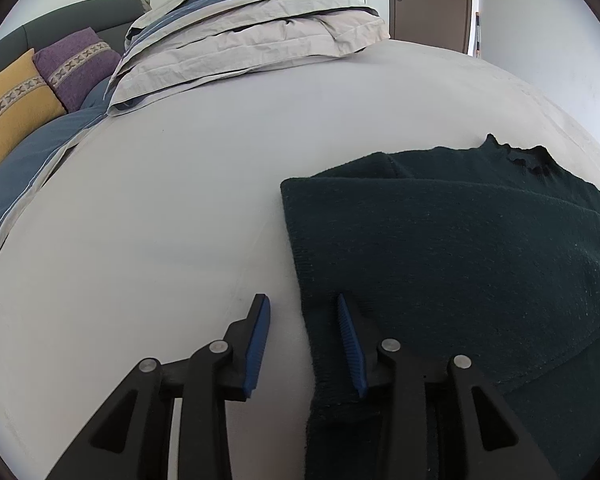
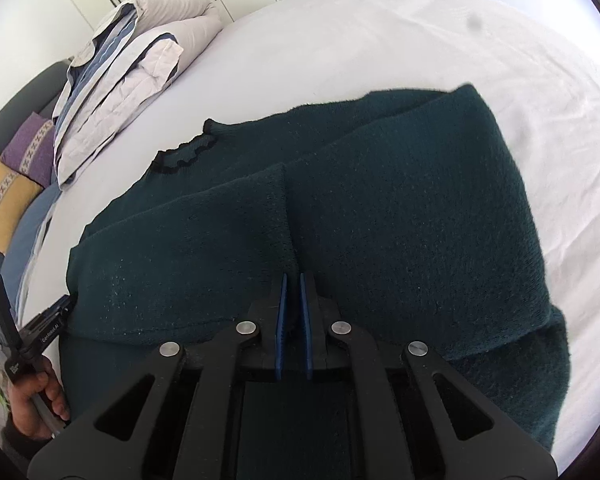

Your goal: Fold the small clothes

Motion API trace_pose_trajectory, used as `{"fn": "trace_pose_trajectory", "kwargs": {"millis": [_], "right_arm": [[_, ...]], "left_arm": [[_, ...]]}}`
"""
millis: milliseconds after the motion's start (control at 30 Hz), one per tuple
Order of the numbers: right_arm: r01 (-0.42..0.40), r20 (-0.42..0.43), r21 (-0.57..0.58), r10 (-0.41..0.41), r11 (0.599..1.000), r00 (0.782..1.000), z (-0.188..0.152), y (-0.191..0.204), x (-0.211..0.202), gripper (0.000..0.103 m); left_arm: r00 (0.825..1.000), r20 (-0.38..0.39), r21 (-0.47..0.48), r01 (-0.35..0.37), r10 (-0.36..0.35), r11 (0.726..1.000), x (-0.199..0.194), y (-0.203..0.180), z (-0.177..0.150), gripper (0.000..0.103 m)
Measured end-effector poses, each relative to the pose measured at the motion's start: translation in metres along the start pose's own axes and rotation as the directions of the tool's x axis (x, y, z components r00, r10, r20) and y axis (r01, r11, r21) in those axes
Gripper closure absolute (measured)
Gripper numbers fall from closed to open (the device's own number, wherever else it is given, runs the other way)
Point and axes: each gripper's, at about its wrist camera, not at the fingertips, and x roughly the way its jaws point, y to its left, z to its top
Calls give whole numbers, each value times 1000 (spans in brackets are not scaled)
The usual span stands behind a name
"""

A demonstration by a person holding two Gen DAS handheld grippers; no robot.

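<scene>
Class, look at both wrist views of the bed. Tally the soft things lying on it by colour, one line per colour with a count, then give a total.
Dark green: 1, the sweater
Purple: 1, the purple cushion
Yellow: 1, the yellow cushion
Grey with blue stripes: 1, the folded duvet
Total: 4

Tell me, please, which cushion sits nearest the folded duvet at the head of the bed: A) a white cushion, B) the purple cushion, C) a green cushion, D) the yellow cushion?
B: in the left wrist view the purple cushion lies right beside the folded duvet, while the yellow cushion sits further out on its far side.
</scene>
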Motion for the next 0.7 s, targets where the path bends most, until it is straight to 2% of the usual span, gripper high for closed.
{"fn": "trace_pose_trajectory", "kwargs": {"millis": [67, 167, 233, 300, 367, 433, 567, 633, 700], "right_arm": [[-31, 0, 20, 31, 999, 1000, 3, -4, -3, 98], [-9, 32, 92, 6, 996, 999, -1, -10, -23, 86], [-5, 66, 105, -2, 995, 998, -8, -12, -45, 73], [-34, 135, 96, 21, 995, 991, -22, -13, -73, 37], [-49, 219, 73, 32, 996, 975, -42, -13, -108, 28], [-61, 240, 52, 46, 997, 970, -61, -14, -132, 28], [-66, 219, 40, 56, 997, 974, -99, -20, -161, 28], [-64, 204, 38, 55, 997, 978, -121, -22, -174, 28], [-64, 202, 48, 53, 997, 978, -141, -27, -188, 28]], "left_arm": [[1000, -3, -7, -6, 6, 1000, 0, 2, 1, 55], [1000, -13, -64, 24, -25, 998, -6, 17, 2, 41], [995, -21, -142, 93, -97, 985, -19, 36, -5, 41], [990, -14, -193, 136, -142, 972, -38, 52, -19, 42], [982, 5, -248, 183, -187, 951, -61, 71, -40, 43], [969, 6, -299, 236, -246, 925, -85, 85, -71, 43], [940, -14, -333, 317, -341, 888, -120, 91, -128, 43], [927, -39, -315, 343, -373, 885, -134, 87, -153, 42], [927, -45, -280, 345, -371, 896, -150, 82, -174, 42]]}}
